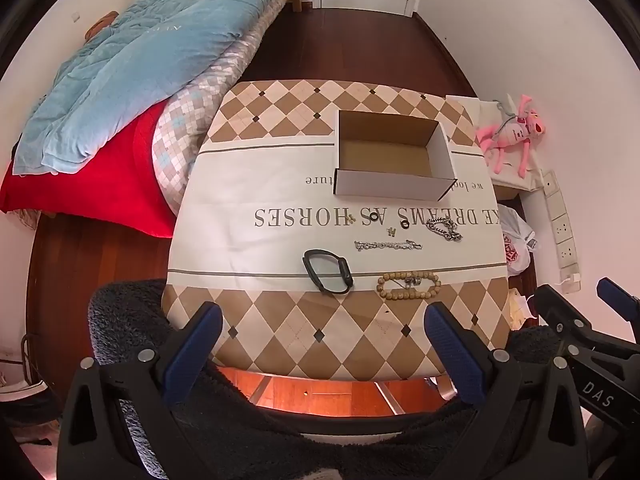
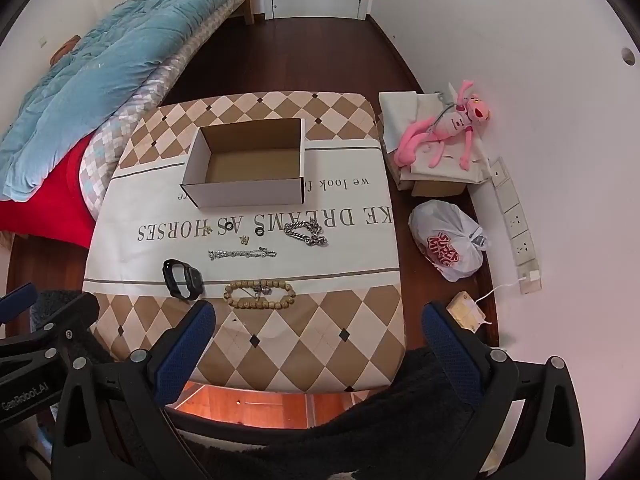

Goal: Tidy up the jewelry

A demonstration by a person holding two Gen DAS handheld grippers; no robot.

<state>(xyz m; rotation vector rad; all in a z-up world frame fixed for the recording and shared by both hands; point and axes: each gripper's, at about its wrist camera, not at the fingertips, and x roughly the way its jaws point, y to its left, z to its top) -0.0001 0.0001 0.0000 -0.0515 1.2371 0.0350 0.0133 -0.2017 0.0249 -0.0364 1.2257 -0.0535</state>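
An empty open cardboard box (image 1: 394,156) (image 2: 248,164) stands at the far side of the table (image 1: 280,320) (image 2: 320,340). In front of it lie a black smartwatch (image 1: 330,270) (image 2: 182,278), a wooden bead bracelet (image 1: 408,286) (image 2: 260,294), a straight silver chain (image 1: 388,245) (image 2: 242,254), a heaped silver chain (image 1: 444,228) (image 2: 306,232), two black rings (image 1: 375,217) (image 2: 229,226) and small gold pieces (image 1: 391,233) (image 2: 243,240). My left gripper (image 1: 322,334) and right gripper (image 2: 318,336) are both open and empty, hovering at the near table edge.
A bed with a blue quilt (image 1: 152,60) (image 2: 100,80) is at the left. A pink plush toy (image 1: 516,132) (image 2: 444,128) on a low box, a white plastic bag (image 2: 448,240) and a power strip (image 2: 516,220) lie on the floor at the right.
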